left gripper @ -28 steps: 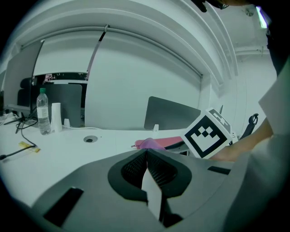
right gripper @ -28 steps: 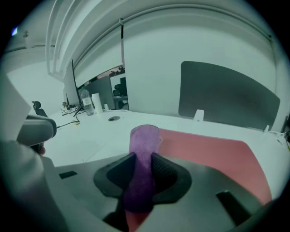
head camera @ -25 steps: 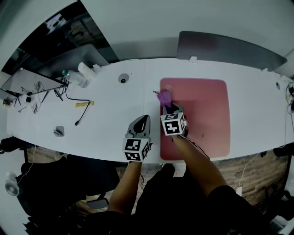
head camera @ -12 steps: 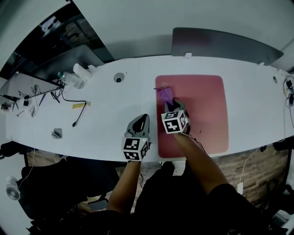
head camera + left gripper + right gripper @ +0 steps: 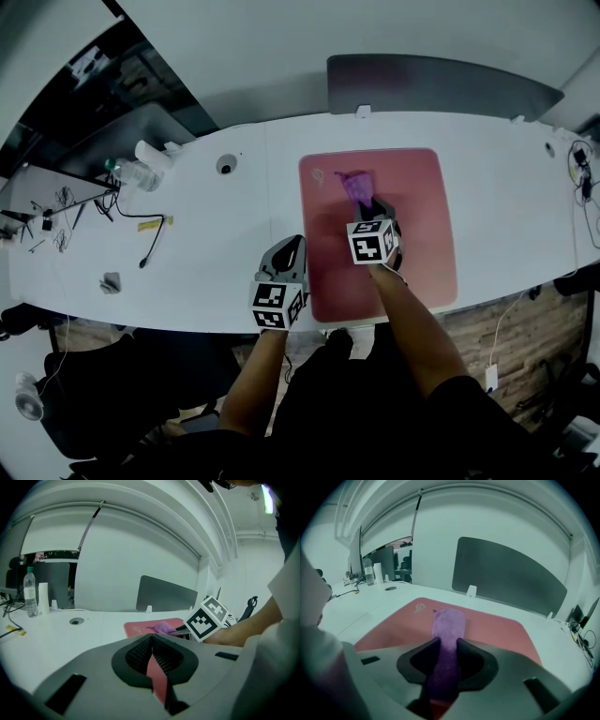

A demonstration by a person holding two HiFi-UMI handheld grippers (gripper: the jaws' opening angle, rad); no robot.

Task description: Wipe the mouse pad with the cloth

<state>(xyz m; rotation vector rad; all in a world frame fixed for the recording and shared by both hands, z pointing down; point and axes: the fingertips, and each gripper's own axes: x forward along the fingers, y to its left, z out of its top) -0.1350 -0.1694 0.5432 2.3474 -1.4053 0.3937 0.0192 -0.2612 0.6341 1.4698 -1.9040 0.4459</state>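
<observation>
Where the purple cloth (image 5: 356, 185) lies stretched on the red mouse pad (image 5: 422, 253), its near end runs back between the jaws of the right gripper (image 5: 374, 208). That gripper is clenched on the cloth, with the fabric pinched in the narrow gap between its dark pads (image 5: 471, 660). The free end spreads flat over the pad's rear left part, just beside a faint logo (image 5: 419, 607). The left gripper (image 5: 292, 246) sits over the white worktop (image 5: 197, 234) just left of the pad, pressed closed and empty. It may be resting on the surface, though that is hard to judge.
</observation>
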